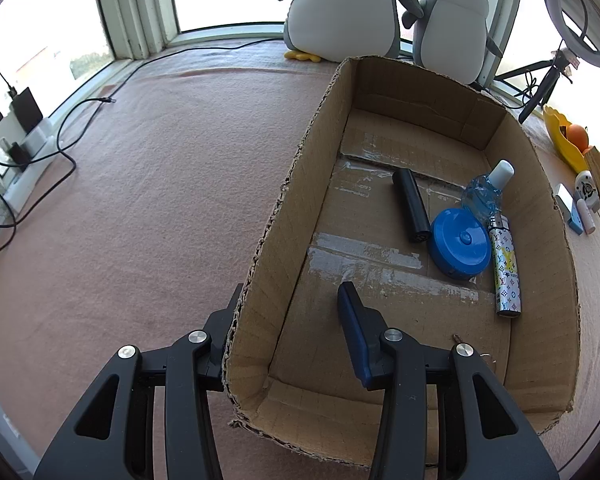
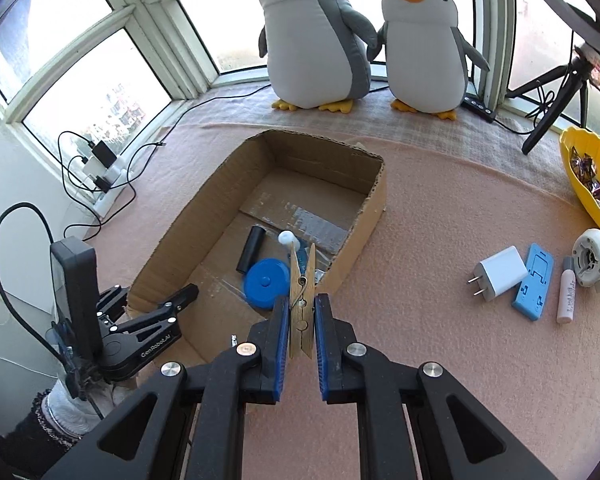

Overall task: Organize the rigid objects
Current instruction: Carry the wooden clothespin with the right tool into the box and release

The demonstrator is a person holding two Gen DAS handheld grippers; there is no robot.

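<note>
On the left, the left claw (image 2: 152, 312) straddles the near-left wall of the open brown cardboard box (image 1: 284, 208), one finger outside and one inside, and nips that corrugated wall at its narrowest setting. A sleeve with a pale cuff shows below it in the right wrist view. The box sits on a pink cloth-covered bench (image 1: 160, 184). Inside it, from left to right, lie a black cylinder (image 1: 411, 207), a round blue disc-shaped case (image 1: 458, 243), a clear blue bottle with a white cap (image 1: 487, 191) and a slim patterned silver tube (image 1: 505, 270), the last three touching one another along the right wall.

Further right, the right claw (image 2: 302, 320) is closed tight on a wooden clothespin (image 2: 301, 296), its blue pads pressing the peg's flat sides; the peg stands upright and points away, above the box's near-right edge.

On the bench right of the box lie a white plug adapter (image 2: 496, 273), a blue flat plastic holder (image 2: 534, 282), a pale pink tube (image 2: 567, 290) and a round white plug-in device (image 2: 592, 258), close together. A yellow bowl (image 2: 580, 184) is beyond them.
</note>
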